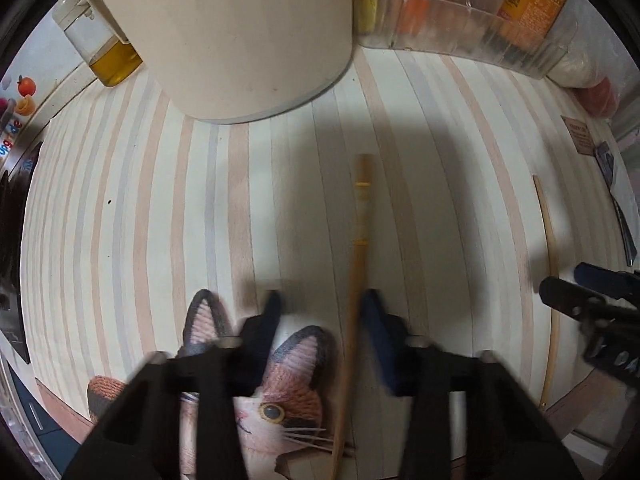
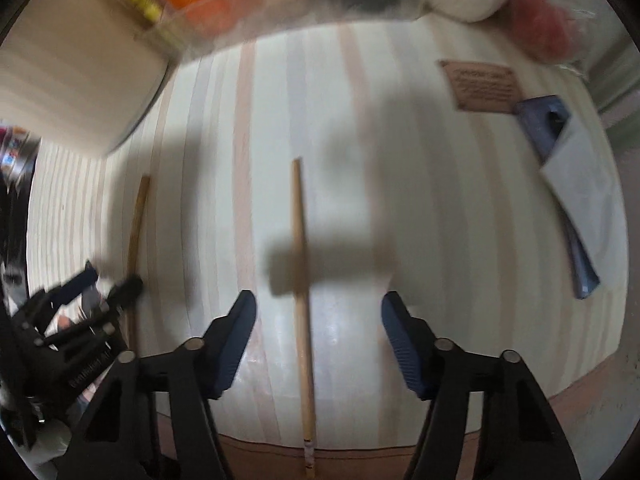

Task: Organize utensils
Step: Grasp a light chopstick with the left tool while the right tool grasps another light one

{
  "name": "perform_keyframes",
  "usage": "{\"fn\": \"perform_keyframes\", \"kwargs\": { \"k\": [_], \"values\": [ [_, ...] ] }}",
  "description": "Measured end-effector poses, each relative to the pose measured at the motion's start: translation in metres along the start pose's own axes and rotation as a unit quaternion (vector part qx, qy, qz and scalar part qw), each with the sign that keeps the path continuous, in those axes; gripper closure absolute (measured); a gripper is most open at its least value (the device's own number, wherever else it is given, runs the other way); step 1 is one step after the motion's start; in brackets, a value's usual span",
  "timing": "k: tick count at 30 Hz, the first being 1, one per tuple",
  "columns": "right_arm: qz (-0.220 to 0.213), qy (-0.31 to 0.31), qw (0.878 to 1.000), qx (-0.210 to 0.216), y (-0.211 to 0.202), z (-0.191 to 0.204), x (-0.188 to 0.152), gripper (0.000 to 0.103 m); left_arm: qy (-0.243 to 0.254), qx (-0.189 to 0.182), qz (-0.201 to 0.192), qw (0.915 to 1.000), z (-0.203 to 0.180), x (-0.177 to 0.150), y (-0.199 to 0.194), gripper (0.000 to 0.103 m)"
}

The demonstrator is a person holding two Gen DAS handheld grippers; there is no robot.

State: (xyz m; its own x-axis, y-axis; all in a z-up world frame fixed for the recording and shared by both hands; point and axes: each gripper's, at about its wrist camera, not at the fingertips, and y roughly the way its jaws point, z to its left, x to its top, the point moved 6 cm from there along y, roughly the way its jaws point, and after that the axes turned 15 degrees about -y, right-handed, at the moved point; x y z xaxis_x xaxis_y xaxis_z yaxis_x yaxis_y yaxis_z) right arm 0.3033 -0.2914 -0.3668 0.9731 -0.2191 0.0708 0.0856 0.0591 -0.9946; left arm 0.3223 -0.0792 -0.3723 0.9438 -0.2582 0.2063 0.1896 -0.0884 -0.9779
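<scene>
Two wooden chopsticks lie on a striped placemat (image 1: pixel 120 200). In the left wrist view one chopstick (image 1: pixel 357 264) runs between the open fingers of my left gripper (image 1: pixel 320 304), close to the right finger. The second chopstick (image 1: pixel 553 280) lies at the far right, beside my right gripper (image 1: pixel 576 284). In the right wrist view that second chopstick (image 2: pixel 301 280) lies between the wide-open fingers of my right gripper (image 2: pixel 318 308). The first chopstick (image 2: pixel 136 232) shows at the left, under my left gripper (image 2: pixel 112 280).
A large cream cylindrical container (image 1: pixel 236 32) stands at the back. An oil bottle (image 1: pixel 100 40) is to its left, a clear bin of packets (image 1: pixel 460 20) to its right. A blue-handled tool (image 2: pixel 560 152) and a brown label (image 2: pixel 482 86) lie at the right. A cat-print mat (image 1: pixel 280 400) is near.
</scene>
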Motion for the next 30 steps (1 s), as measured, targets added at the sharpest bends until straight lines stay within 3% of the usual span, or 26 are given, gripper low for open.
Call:
{"fn": "perform_keyframes", "kwargs": {
  "k": [1, 4, 6, 9, 12, 15, 24, 30],
  "values": [
    [0.0, -0.014, 1.0, -0.008, 0.001, 0.005, 0.001, 0.045, -0.004, 0.0, 0.001, 1.0, 0.001, 0.001, -0.001, 0.09],
    [-0.001, -0.03, 0.999, -0.028, 0.003, 0.013, 0.002, 0.066, -0.023, 0.005, -0.001, 0.9997, 0.013, 0.005, -0.003, 0.096],
    [-0.004, -0.034, 0.999, -0.031, 0.005, 0.017, 0.003, 0.087, -0.035, 0.007, 0.001, 0.9994, 0.023, 0.006, -0.004, 0.097],
    [-0.005, -0.035, 0.999, -0.005, 0.008, 0.029, 0.007, 0.096, -0.046, 0.007, 0.005, 0.9989, 0.037, 0.002, -0.005, 0.097],
    [-0.001, -0.049, 0.999, 0.014, 0.012, 0.047, 0.008, 0.096, -0.049, 0.004, 0.005, 0.9988, 0.045, -0.001, -0.007, 0.097],
    [0.003, -0.061, 0.998, 0.007, 0.015, 0.053, 0.008, 0.096, -0.045, 0.004, 0.004, 0.999, 0.051, -0.002, -0.008, 0.098],
    [0.013, -0.062, 0.998, 0.009, 0.018, 0.05, 0.007, 0.096, 0.0, -0.001, 0.004, 1.0, 0.034, -0.003, -0.006, 0.098],
    [0.015, -0.056, 0.998, 0.006, 0.018, 0.04, 0.005, 0.096, -0.006, -0.008, 0.01, 0.9999, 0.04, -0.002, -0.007, 0.096]
  ]
}}
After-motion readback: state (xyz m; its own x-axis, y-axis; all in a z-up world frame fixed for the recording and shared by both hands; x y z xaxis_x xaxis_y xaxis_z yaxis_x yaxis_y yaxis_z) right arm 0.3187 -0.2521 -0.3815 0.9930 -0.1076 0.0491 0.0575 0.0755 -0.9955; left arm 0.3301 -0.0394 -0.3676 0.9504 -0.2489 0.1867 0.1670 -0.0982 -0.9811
